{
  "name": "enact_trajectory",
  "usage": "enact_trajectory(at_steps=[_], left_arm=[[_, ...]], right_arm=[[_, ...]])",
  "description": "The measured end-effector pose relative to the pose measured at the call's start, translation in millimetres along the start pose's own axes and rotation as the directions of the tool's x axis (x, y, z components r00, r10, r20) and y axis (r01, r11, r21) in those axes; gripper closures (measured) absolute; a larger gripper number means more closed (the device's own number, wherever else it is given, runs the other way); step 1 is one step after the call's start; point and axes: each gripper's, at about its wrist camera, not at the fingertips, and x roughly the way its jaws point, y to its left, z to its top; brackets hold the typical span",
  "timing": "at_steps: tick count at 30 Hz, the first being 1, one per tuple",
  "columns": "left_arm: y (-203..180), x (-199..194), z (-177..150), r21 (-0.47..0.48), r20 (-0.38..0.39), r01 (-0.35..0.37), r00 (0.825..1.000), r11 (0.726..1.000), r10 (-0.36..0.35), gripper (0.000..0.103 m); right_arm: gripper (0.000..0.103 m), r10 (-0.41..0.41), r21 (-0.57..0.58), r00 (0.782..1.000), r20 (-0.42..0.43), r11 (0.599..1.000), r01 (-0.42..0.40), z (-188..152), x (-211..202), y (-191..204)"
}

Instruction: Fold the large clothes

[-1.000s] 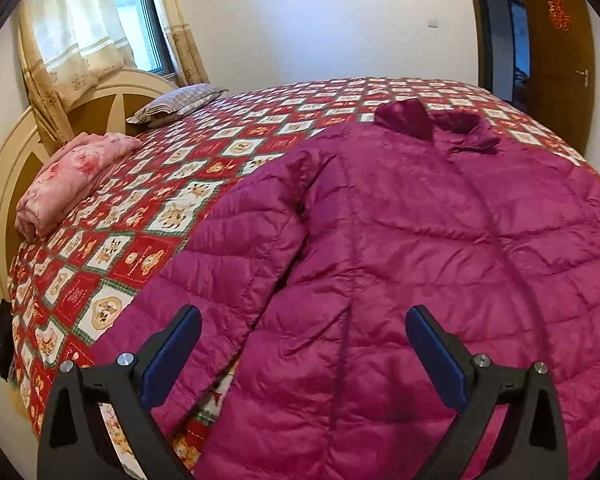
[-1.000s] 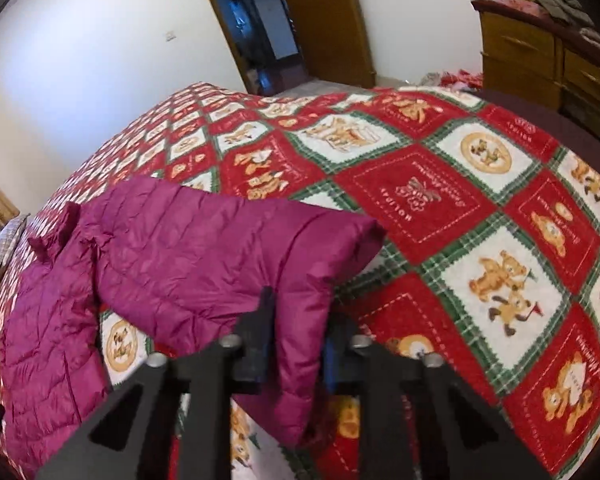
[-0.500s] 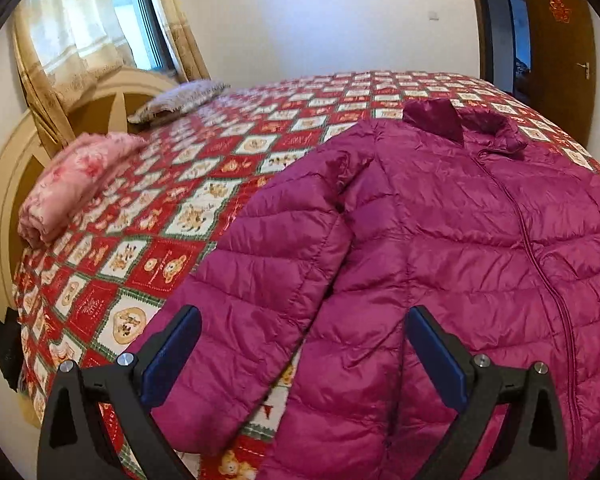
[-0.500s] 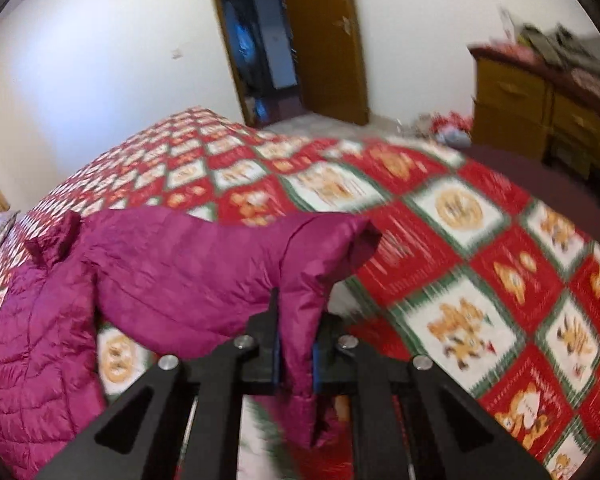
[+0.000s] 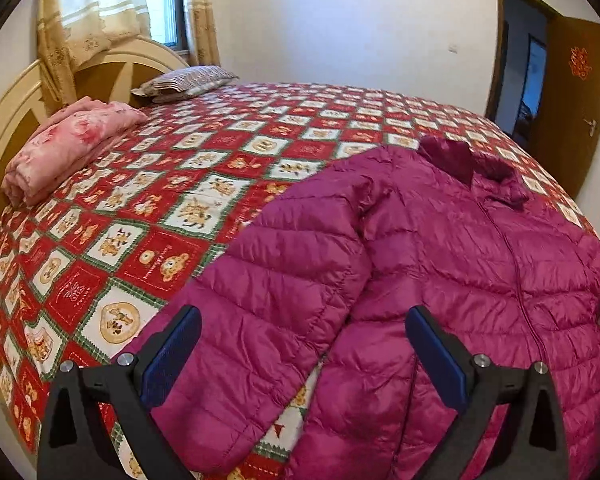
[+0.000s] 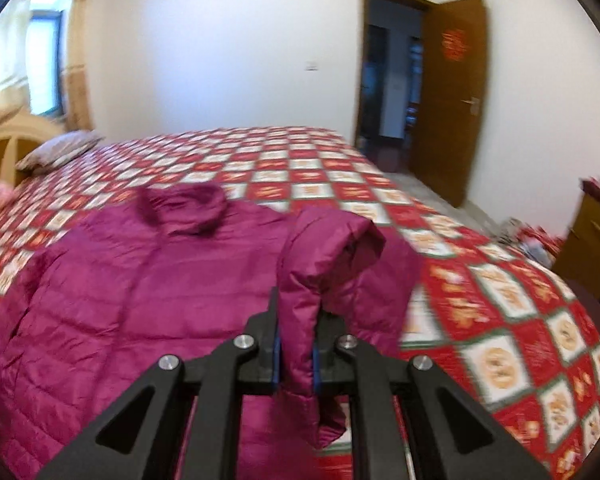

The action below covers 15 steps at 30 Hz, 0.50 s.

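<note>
Pink folded blanket (image 5: 66, 148) by the headboard; striped pillow (image 5: 186, 82) beyond. Magenta down jacket (image 5: 440, 264) lies face-up, zipped, on my red patchwork bedspread (image 5: 148, 216). My left tongs (image 5: 302, 354) gape wide over its near sleeve, gripping nothing. My right tongs (image 6: 296, 354) pinch the other sleeve (image 6: 324, 264), lifted.

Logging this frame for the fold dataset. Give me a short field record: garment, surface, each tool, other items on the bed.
garment: magenta quilted puffer jacket, front up, zipped
surface: red patchwork bedspread with bear squares
right tool: shut on the jacket's sleeve, sleeve lifted off the bed
left tool: open, above the other sleeve, holding nothing
other items: folded pink floral blanket and striped pillow by the headboard
</note>
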Motion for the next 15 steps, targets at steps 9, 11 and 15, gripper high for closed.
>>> enact_trajectory(at_steps=[9, 11, 15], left_arm=[[6.0, 3.6, 6.4, 0.011, -0.036, -0.064, 0.997, 0.998, 0.064, 0.001], [5.9, 1.2, 11.3, 0.009, -0.019, -0.098, 0.995, 0.995, 0.098, 0.001], [-7.8, -3.4, 23.0, 0.005, 0.0, -0.082, 0.997, 0.997, 0.082, 0.001]], right_arm=[[0.06, 0.126, -0.172, 0.984, -0.125, 0.974, -0.147, -37.2, 35.0, 82.3], [0.052, 0.156, -0.167, 0.978, -0.136, 0.97, -0.178, -43.5, 22.8, 81.2], [0.026, 0.175, -0.188, 0.97, -0.17, 0.96, -0.206, -56.4, -4.6, 72.8]])
